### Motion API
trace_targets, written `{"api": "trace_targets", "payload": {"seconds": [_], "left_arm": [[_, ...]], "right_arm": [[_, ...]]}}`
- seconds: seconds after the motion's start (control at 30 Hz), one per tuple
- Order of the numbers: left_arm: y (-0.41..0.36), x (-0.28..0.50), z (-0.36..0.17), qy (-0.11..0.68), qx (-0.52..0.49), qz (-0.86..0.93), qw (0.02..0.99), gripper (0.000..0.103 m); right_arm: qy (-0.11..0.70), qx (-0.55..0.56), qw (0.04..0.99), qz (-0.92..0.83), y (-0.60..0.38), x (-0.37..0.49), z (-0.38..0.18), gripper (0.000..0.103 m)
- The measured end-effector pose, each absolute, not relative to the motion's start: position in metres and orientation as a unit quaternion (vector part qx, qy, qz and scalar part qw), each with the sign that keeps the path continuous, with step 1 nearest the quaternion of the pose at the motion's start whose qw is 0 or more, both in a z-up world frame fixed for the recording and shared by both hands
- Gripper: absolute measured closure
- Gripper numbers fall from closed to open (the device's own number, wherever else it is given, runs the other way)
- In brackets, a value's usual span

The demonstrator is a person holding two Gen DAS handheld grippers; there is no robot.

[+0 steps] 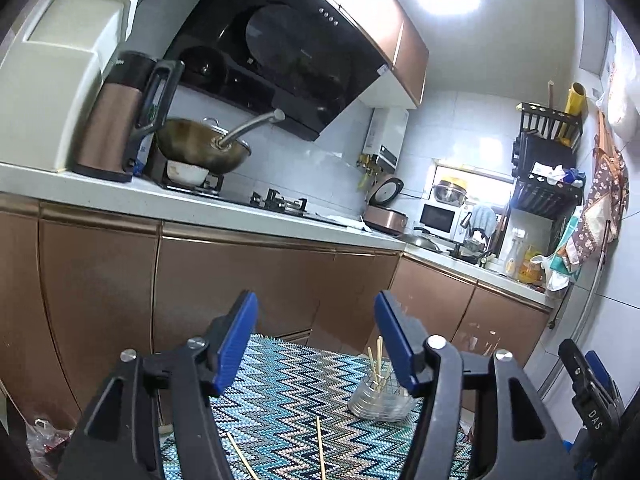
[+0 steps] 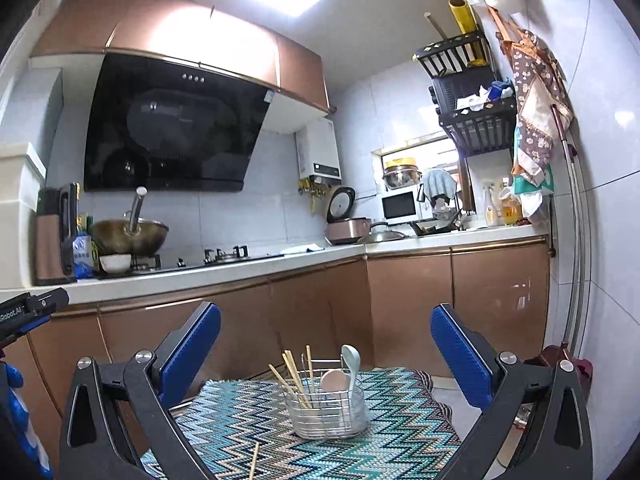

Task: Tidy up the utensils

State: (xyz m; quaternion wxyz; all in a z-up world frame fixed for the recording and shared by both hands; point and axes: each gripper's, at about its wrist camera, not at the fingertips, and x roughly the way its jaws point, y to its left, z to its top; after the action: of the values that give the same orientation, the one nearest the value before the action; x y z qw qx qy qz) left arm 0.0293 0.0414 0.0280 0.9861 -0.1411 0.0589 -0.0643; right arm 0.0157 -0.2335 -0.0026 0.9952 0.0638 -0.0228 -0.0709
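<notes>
Standing beyond both spread, empty hand-held grippers [image 2: 326, 350], the wire utensil basket [image 2: 326, 412] holds chopsticks [image 2: 294, 376]

Chopsticks [image 2: 294, 376] (several) stand in basket [image 2: 326, 410] on mat [image 2: 400, 432].

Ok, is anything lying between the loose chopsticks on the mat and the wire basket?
Nothing visible. The loose chopsticks lie on bare mat, and the stretch up to the wire basket is bare too. The basket already holds chopsticks and a spoon, yet still shows room. Both hand-held grippers are open and hold nothing.
</notes>
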Motion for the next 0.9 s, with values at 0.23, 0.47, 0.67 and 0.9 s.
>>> {"api": "trace_targets", "payload": {"seconds": [0.23, 0.47, 0.67, 0.9], "left_arm": [[0.043, 0.018, 0.031, 0.057, -0.129, -0.066, 0.988, 0.042], [0.053, 0.01, 0.034, 0.052, -0.126, -0.056, 0.989, 0.039], [0.066, 0.004, 0.032, 0.05, -0.132, -0.038, 0.989, 0.036], [0.073, 0.014, 0.023, 0.066, -0.139, -0.024, 0.988, 0.036]], "right_arm": [[-0.036, 0.06, 0.995, -0.067, -0.228, 0.005, -0.001, 0.0], [-0.035, 0.049, 0.997, -0.054, -0.218, 0.001, -0.001, 0.0], [-0.019, 0.035, 0.998, -0.053, -0.211, -0.001, -0.005, 0.0], [0.01, 0.038, 0.999, -0.037, -0.214, 0.007, -0.012, 0.0]]}}
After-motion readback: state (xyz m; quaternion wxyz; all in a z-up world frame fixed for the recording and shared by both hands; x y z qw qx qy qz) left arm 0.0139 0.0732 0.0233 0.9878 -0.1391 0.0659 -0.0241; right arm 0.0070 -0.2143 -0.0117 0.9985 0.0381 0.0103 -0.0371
